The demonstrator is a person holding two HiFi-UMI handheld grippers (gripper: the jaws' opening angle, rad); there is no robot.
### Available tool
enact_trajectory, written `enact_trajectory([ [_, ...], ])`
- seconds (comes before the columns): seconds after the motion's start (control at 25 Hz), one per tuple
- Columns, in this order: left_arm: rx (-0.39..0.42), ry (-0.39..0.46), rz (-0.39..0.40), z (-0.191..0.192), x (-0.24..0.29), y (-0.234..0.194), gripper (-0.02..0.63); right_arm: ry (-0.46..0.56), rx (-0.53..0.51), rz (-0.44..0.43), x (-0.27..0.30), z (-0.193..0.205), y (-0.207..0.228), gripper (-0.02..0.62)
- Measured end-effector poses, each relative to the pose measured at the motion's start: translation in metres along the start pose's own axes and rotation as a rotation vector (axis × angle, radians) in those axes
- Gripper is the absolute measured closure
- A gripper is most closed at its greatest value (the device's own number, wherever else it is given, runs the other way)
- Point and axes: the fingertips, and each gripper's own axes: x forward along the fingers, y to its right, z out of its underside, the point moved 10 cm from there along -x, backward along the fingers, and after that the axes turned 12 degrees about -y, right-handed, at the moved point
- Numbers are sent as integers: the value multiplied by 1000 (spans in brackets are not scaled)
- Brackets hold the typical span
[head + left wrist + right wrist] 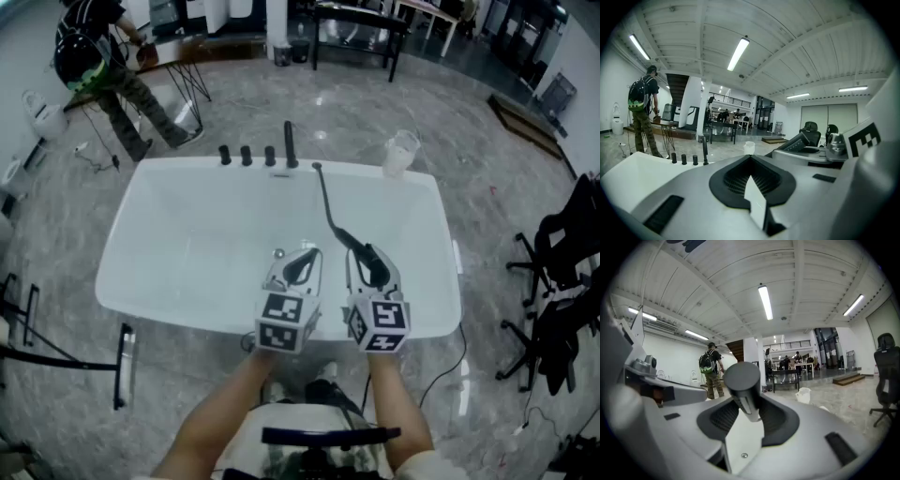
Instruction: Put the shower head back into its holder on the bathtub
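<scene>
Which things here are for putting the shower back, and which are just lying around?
For the job:
shower head, held in the right gripper
black hose
bathtub
black fittings on its far rim

Just around:
clear cup on the tub's rim
office chairs
black table
person with a backpack

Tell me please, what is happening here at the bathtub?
A person stands at the near side of a white bathtub, with a gripper in each hand. The right gripper is closed on the dark shower head. Its hose runs to the far rim, next to the black tap fittings. The left gripper is open and empty beside the right one. The shower head is not yet back in its holder.
</scene>
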Motion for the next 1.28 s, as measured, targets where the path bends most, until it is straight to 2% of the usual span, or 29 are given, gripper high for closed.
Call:
enact_trajectory([
  [0.4,0,-4,-3,1,6,2,601,9,11,-13,3,2,4,456],
  [0.8,2,-18,-24,-2,21,8,601,26,-36,-29,8,-5,23,456],
  [1.08,0,-32,-56,-15,51,13,601,106,-143,-39,23,-44,59,456],
  [1.28,-3,-28,-85,-28,74,18,601,146,-162,-77,41,-69,91,456],
])
